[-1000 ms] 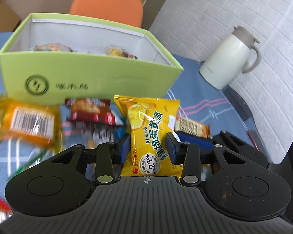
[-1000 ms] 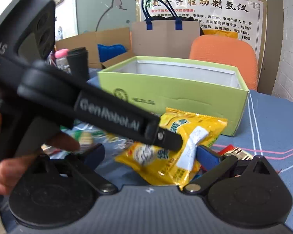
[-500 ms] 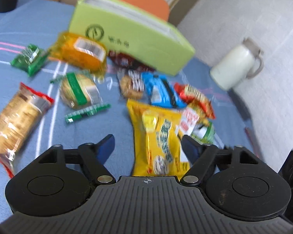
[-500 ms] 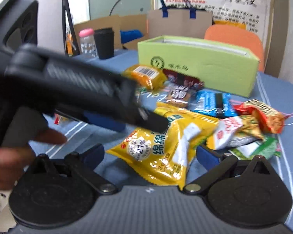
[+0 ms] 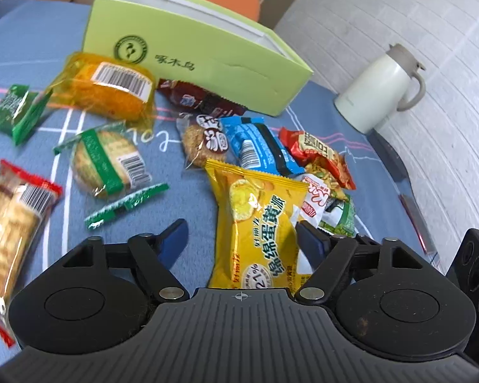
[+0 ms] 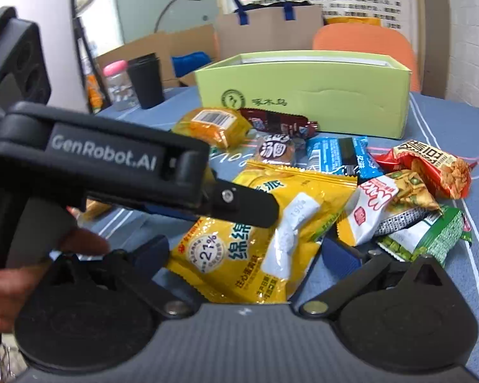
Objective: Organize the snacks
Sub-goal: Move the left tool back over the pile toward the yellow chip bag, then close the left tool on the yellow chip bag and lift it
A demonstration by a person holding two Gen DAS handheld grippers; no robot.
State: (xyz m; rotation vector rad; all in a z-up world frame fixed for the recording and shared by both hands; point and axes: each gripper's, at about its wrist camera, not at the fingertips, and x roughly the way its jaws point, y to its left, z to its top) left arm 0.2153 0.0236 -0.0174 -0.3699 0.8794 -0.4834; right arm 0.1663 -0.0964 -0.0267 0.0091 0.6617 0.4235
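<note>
L gripper (image 5: 241, 239): fingers wide, nothing pinched. The yellow bag (image 5: 258, 223) lies flat on the bench (image 5: 25, 41) between them, hugging the right-hand finger (image 5: 309, 244), with a clear gap to the other. Bag's long axis runs straight out along the fingers toward the box (image 5: 207, 60), its near end under the gripper body.

R gripper (image 6: 242, 255): fingers spread too, not gripping. From here the same bag (image 6: 255, 239) sits between them, tilted slantwise, with the L gripper reaching across above it.

Both are on it; L looks better lined up, I'd say. The box stands well beyond, behind a scatter of other snacks (image 5: 262, 146), open top facing up. Next, prob.: close on the bag, lift, carry to the box.
</note>
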